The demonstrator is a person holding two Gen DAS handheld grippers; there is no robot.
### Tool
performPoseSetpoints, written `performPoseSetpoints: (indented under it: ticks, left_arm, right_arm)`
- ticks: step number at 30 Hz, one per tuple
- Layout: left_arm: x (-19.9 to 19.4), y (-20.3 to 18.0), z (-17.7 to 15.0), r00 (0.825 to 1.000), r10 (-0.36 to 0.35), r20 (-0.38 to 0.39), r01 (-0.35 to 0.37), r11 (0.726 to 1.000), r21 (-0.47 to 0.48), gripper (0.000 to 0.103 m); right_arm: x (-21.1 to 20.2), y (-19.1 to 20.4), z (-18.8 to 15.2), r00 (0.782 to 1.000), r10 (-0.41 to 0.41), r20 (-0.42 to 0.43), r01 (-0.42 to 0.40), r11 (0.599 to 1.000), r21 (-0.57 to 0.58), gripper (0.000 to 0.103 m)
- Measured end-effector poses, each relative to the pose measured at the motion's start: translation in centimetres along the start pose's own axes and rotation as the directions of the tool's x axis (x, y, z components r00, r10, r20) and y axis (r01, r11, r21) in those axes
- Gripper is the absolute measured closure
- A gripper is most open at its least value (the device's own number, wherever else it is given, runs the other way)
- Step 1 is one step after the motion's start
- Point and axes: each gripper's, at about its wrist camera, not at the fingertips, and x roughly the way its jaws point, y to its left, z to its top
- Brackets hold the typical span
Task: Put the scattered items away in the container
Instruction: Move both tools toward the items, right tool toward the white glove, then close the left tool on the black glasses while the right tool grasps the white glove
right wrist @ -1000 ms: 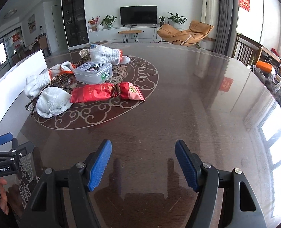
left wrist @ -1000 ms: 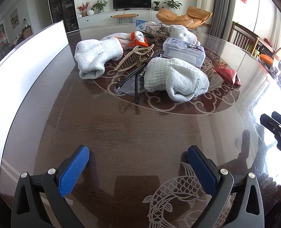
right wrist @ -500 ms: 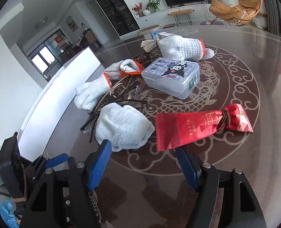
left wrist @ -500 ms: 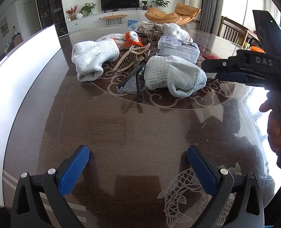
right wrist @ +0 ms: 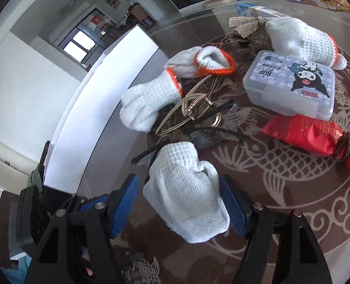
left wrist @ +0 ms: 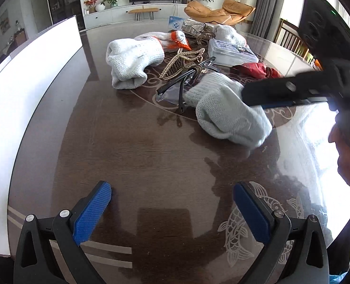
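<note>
On the dark table lies a pile: white knit gloves, one of them with an orange cuff (right wrist: 151, 97), a gold chain (right wrist: 193, 104), black glasses (left wrist: 182, 87), a clear plastic box (right wrist: 290, 82) and a red packet (right wrist: 305, 135). My right gripper (right wrist: 179, 203) stands open around the nearest white glove (right wrist: 186, 189), which lies on the table between its blue pads. That glove (left wrist: 227, 113) also shows in the left wrist view, partly under the right gripper's black frame (left wrist: 316, 82). My left gripper (left wrist: 172, 213) hovers open over bare table, short of the pile.
A tall white container wall (left wrist: 21, 108) runs along the table's left side, close to the pile (right wrist: 99, 99). A hand (left wrist: 347, 156) holds the right gripper at the right edge. Bare wood lies between the left gripper and the gloves.
The right gripper swung in from the right and turned toward the pile, coming down around the nearest white glove. The left gripper crept a little toward the pile. Both stayed open.
</note>
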Motion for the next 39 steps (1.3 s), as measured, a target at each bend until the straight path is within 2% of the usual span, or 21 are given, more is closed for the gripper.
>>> performPoseSetpoints:
  ticks: [1,3,6,8,11,13,14,15,16,17,18,21,24,26,27,28,30,34,37,38,39]
  left_arm:
    - [-0.2,0.8,0.3,1.0,-0.025,0.003,0.025,0.999,-0.034,0.0]
    - [-0.3,2.3,1.1,0.997,-0.081,0.016,0.082,0.991,-0.108,0.0]
    - [0.3,2.9,2.4,0.994,-0.112,0.016,0.113,0.976,-0.185,0.0]
    - [0.7,1.6,3.2,0.997,-0.07,0.023,0.073,0.984,-0.161,0.0]
    - [1.7,-0.3,4.0,0.996,0.084,0.031,-0.081,0.992,-0.096,0.0]
    - [2.0,-1.3,4.5,0.992,0.11,0.061,-0.105,0.991,-0.077,0.0]
    - [2.2,-1.9,4.7,0.992,0.103,0.072,-0.098,0.993,-0.07,0.0]
    - [2.5,-2.8,4.9,0.995,0.063,0.073,-0.059,0.997,-0.054,0.0]
    - [2.7,-3.8,5.0,0.998,-0.011,0.064,0.013,1.0,-0.027,0.0]
    - [2.8,-5.1,5.0,0.994,-0.097,0.056,0.096,0.995,0.013,0.0]
    - [2.5,-6.3,4.9,0.988,-0.148,0.052,0.145,0.988,0.061,0.0]
    - [0.7,-6.3,4.7,0.987,-0.125,0.101,0.115,0.989,0.096,0.0]
    - [0.0,-2.6,5.5,0.989,-0.088,0.116,0.081,0.995,0.064,0.0]
    - [0.8,-0.2,6.2,0.993,-0.095,0.07,0.091,0.994,0.056,0.0]
    - [1.3,0.7,6.4,0.992,-0.124,0.04,0.121,0.991,0.061,0.0]
    - [2.2,1.0,6.6,0.989,-0.144,0.017,0.143,0.987,0.072,0.0]
    - [3.1,1.2,7.2,0.988,-0.153,-0.003,0.152,0.982,0.114,0.0]
    - [4.6,0.3,8.4,0.986,-0.164,-0.025,0.166,0.967,0.195,0.001]
    - [4.8,-0.4,9.1,0.978,-0.204,-0.033,0.206,0.952,0.227,0.011]
    - [4.7,-0.7,9.1,0.975,-0.219,-0.038,0.221,0.945,0.242,0.017]
    - [4.6,-1.1,9.1,0.973,-0.227,-0.04,0.23,0.939,0.257,0.029]
  right_arm:
    - [-1.1,0.4,-1.2,1.0,-0.013,0.011,0.013,1.0,-0.014,0.032]
    - [-3.7,0.7,-3.7,0.993,-0.104,0.062,0.106,0.994,-0.035,0.032]
    - [-6.7,0.5,-7.3,0.952,-0.268,0.15,0.275,0.961,-0.031,0.032]
    - [-7.9,0.1,-9.1,0.933,-0.298,0.201,0.301,0.953,0.015,0.032]
    - [-9.9,-0.7,-11.1,0.917,-0.294,0.268,0.283,0.956,0.083,0.032]
    - [-10.3,-0.8,-11.7,0.906,-0.304,0.296,0.29,0.953,0.092,0.032]
    - [-10.6,-0.6,-12.1,0.899,-0.312,0.307,0.299,0.95,0.092,0.032]
    - [-10.9,-0.6,-12.6,0.891,-0.323,0.319,0.311,0.946,0.09,0.032]
    - [-11.3,-0.4,-13.0,0.882,-0.336,0.33,0.325,0.941,0.089,0.032]
    - [-11.6,-0.6,-13.2,0.872,-0.352,0.339,0.342,0.935,0.091,0.032]
    - [-11.0,-0.7,-13.0,0.862,-0.372,0.346,0.362,0.927,0.094,0.032]
    - [-11.4,-1.7,-13.5,0.836,-0.424,0.349,0.405,0.905,0.129,0.032]
    - [-11.4,-2.9,-14.0,0.83,-0.436,0.348,0.407,0.9,0.157,0.032]
    - [-10.7,-3.5,-14.4,0.831,-0.444,0.334,0.411,0.896,0.168,0.032]
    - [-10.3,-3.7,-14.5,0.834,-0.444,0.328,0.409,0.896,0.173,0.032]
    - [-10.0,-3.9,-14.6,0.837,-0.442,0.323,0.405,0.897,0.179,0.031]
    - [-10.0,-3.2,-14.8,0.82,-0.461,0.34,0.431,0.887,0.165,0.032]
    - [-9.3,-2.9,-14.8,0.823,-0.465,0.325,0.446,0.885,0.136,0.031]
    - [-9.2,-2.6,-14.9,0.815,-0.476,0.33,0.459,0.879,0.133,0.031]
    - [-9.2,-2.6,-14.9,0.812,-0.48,0.332,0.464,0.876,0.131,0.031]
    - [-9.0,-2.5,-14.9,0.809,-0.485,0.332,0.471,0.873,0.129,0.031]
